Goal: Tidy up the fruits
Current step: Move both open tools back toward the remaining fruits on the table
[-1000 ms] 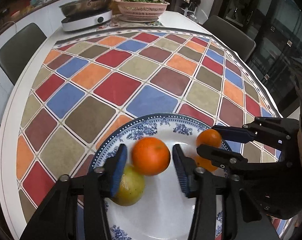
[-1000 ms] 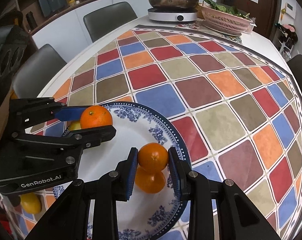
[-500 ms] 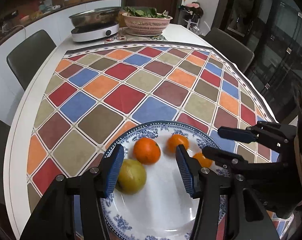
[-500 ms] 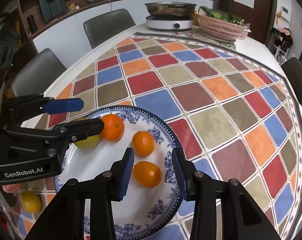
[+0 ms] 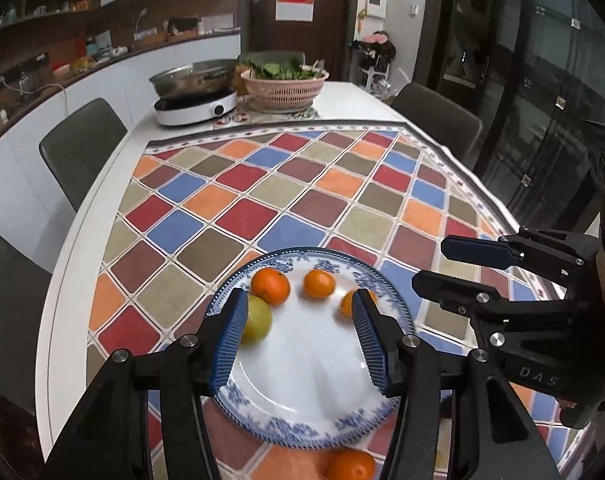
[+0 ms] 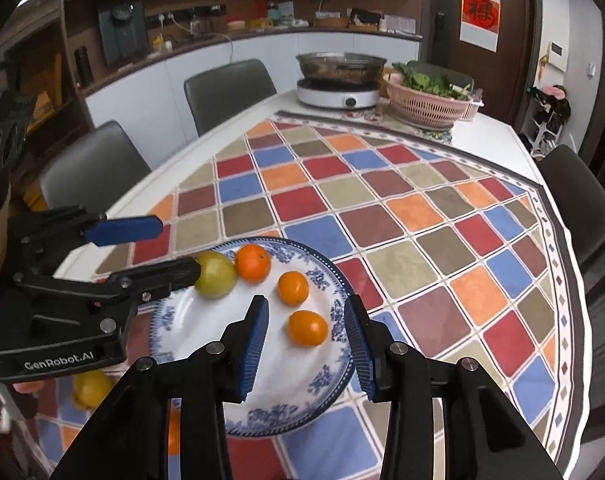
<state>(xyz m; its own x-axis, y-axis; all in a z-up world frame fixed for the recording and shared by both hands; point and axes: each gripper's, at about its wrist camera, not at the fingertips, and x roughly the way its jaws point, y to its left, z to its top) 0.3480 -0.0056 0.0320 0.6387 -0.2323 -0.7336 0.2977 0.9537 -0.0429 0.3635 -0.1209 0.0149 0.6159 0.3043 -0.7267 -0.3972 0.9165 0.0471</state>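
Note:
A blue-and-white plate (image 5: 302, 400) (image 6: 286, 396) lies on the checkered tablecloth. On it are three oranges (image 5: 270, 288) (image 5: 319, 283) (image 6: 307, 327) and a yellow-green fruit (image 5: 258, 320) (image 6: 216, 278). My left gripper (image 5: 300, 340) is open and empty above the plate's near side; it also shows in the right wrist view (image 6: 158, 248). My right gripper (image 6: 306, 344) is open and empty above the plate's right part; it also shows in the left wrist view (image 5: 438, 264). One more orange (image 5: 350, 465) lies on the cloth in front of the plate, and a yellow fruit (image 6: 90, 388) lies to its left.
At the table's far end stand a white cooker with a steel pot (image 5: 196, 98) (image 6: 338, 80) and a pink basket of greens (image 5: 284, 84) (image 6: 428, 98). Dark chairs (image 5: 82, 144) (image 6: 228, 88) (image 5: 438, 116) stand around the table.
Both grippers let go of their oranges onto the plate, opened wide, and rose up and back from it. The view now takes in more of the table and room.

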